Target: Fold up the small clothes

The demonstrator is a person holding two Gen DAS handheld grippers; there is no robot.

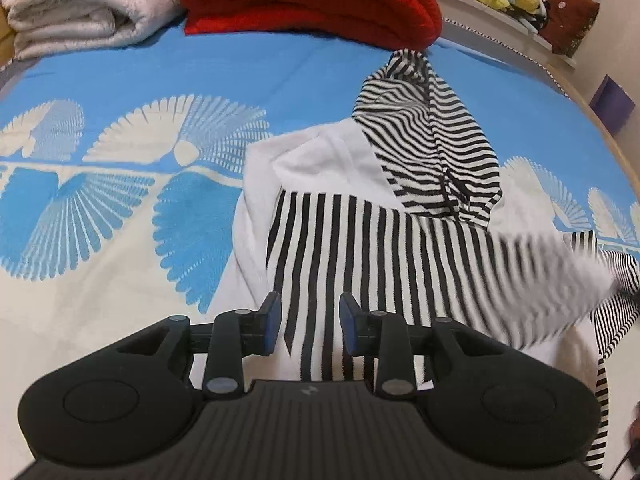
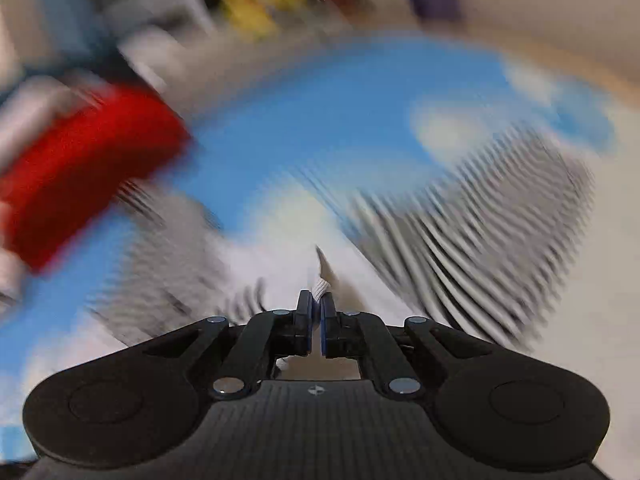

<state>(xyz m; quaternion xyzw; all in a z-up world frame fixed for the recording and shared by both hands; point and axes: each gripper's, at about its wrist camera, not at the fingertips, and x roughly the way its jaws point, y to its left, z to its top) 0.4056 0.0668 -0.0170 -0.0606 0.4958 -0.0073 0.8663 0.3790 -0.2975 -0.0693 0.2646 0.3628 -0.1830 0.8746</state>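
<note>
Meanwhile, with the right gripper (image 2: 316,316) pinched on the striped top (image 1: 360,240) and the left gripper (image 1: 310,324) spread, cloth could be bunched by a fast swing.

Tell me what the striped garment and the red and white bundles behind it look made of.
Striped garment: thin, matte knit, probably cotton jersey; it drapes and creases softly. Red bundle: thick fleece-like pile with a fuzzy nap. White bundle: plush, shaggy fleece or towelling, hard to say which.

Left gripper (image 1: 309,322): fingers spread apart, nothing between the pads. Right gripper (image 2: 316,322): fingers pressed nearly together, pinching fabric; view motion-blurred.
</note>
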